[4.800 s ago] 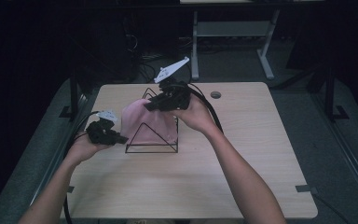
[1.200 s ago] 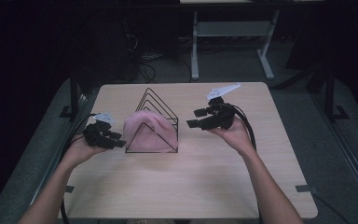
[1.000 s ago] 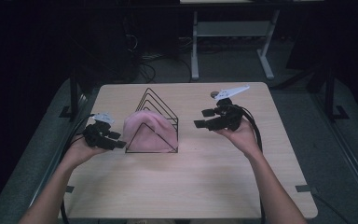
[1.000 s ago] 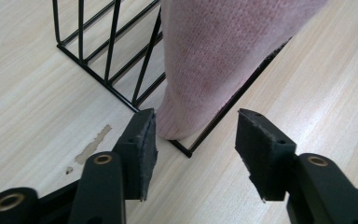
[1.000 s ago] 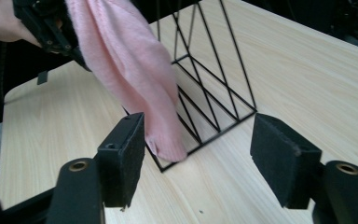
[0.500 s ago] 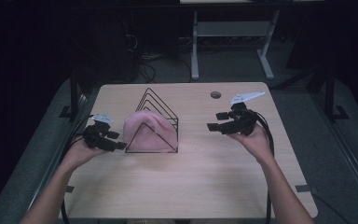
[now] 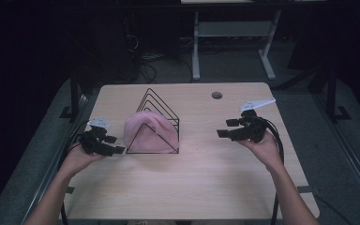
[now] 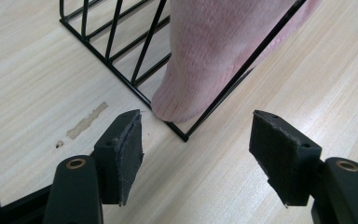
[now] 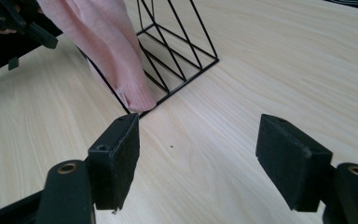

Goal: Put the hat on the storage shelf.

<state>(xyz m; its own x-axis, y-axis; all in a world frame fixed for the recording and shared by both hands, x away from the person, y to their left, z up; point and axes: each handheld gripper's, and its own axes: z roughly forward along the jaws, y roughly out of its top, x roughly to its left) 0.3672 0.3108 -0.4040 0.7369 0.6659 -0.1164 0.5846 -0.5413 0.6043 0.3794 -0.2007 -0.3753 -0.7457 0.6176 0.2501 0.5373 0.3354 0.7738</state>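
Observation:
A pink knitted sock [image 7: 150, 131] hangs draped over a black wire triangular rack [image 7: 161, 101] on the wooden table [image 7: 192, 187]. My left gripper [image 7: 116, 145] sits at the rack's front left corner. Its jaws have just been opening and stand open, with nothing between them. In the left gripper view the sock's end [image 8: 214, 56] rests just beyond the left gripper [image 8: 196, 149], by the rack corner [image 8: 182, 136]. My right gripper [image 7: 225, 128] hovers well right of the rack, jaws also just opened and empty. The right gripper view has the right gripper [image 9: 196, 154], the sock [image 9: 107, 51] and the rack [image 9: 216, 59].
A round cable hole [image 7: 217, 95] lies in the tabletop at the back right. A white-legged desk frame [image 7: 196, 42] stands on the floor behind the table. Black cables trail from both grippers over the table's edges. Bare wood stretches in front of the rack.
My right hand has drawn away to the right of the rack and dropped a little. The left hand has stayed at the rack's corner, its jaws wider apart.

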